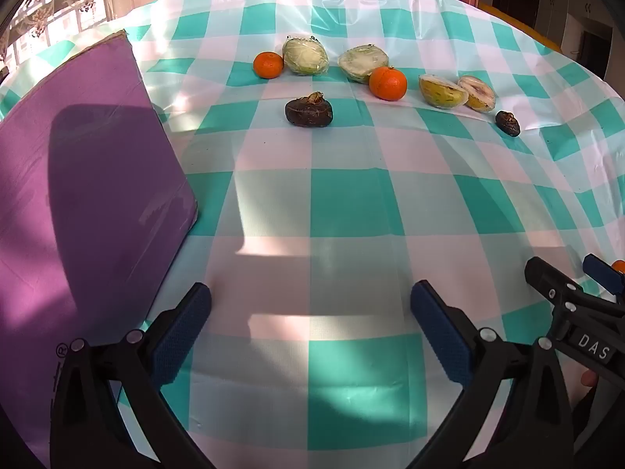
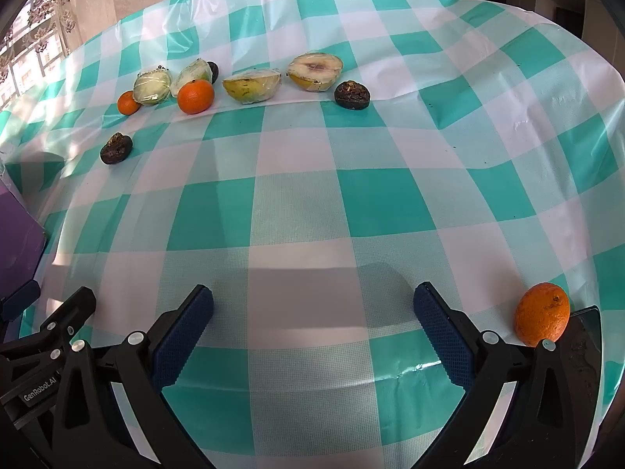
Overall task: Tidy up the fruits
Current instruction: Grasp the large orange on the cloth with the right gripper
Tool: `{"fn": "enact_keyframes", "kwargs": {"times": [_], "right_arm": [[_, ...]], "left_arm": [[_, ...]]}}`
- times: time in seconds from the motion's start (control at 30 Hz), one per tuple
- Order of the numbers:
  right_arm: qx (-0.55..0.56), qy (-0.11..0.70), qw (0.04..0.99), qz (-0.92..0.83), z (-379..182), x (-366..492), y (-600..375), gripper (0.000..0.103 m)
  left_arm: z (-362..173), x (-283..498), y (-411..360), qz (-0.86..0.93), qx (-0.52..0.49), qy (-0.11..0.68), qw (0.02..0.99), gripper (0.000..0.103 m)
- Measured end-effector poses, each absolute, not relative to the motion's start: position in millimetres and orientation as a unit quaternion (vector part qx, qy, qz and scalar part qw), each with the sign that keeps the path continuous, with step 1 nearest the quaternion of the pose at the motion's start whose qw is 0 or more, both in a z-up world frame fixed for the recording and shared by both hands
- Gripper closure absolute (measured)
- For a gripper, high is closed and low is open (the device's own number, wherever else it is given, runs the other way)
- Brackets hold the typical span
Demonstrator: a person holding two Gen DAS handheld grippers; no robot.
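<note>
Fruits lie in a row at the far side of the checked table. Two tangerines [image 1: 268,65] [image 1: 388,83], two wrapped pale green halves [image 1: 305,56] [image 1: 362,63], two wrapped yellow halves [image 1: 442,91] [image 1: 477,93] and two dark brown fruits [image 1: 309,110] [image 1: 508,122] show in the left wrist view. The right wrist view shows the same row, with the larger tangerine [image 2: 195,96], and an orange [image 2: 541,314] close at the right. My left gripper [image 1: 310,326] and right gripper [image 2: 312,326] are open and empty, low over the near table, far from the row.
A purple board [image 1: 78,179] lies on the table at the left. A dark object [image 2: 586,348] sits by the orange at the table's right edge. The right gripper [image 1: 574,305] shows at the lower right of the left wrist view.
</note>
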State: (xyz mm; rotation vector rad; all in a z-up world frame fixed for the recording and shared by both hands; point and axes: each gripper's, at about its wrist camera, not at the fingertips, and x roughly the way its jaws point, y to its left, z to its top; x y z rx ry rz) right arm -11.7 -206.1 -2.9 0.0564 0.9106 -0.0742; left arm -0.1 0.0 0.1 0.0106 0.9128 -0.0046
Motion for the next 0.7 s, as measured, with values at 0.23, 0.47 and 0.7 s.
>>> {"fn": "enact_keyframes", "kwargs": {"times": [0.23, 0.47, 0.7], "right_arm": [[0.018, 0.443, 0.896, -0.023, -2.4, -13.4, -204.4, 0.004], [-0.018, 0.431, 0.901, -0.035, 1.7, -19.9, -200.6, 0.004], [-0.018, 0.374, 0.926, -0.052, 18.2, -44.0, -211.6, 0.005]], "left_arm": [[0.2, -0.2, -0.2, -0.002, 0.005, 0.441, 0.897, 0.001], [0.0, 0.0, 0.0, -0.002, 0.005, 0.442, 0.897, 0.001], [0.0, 0.0, 0.0, -0.002, 0.005, 0.442, 0.897, 0.001]]}}
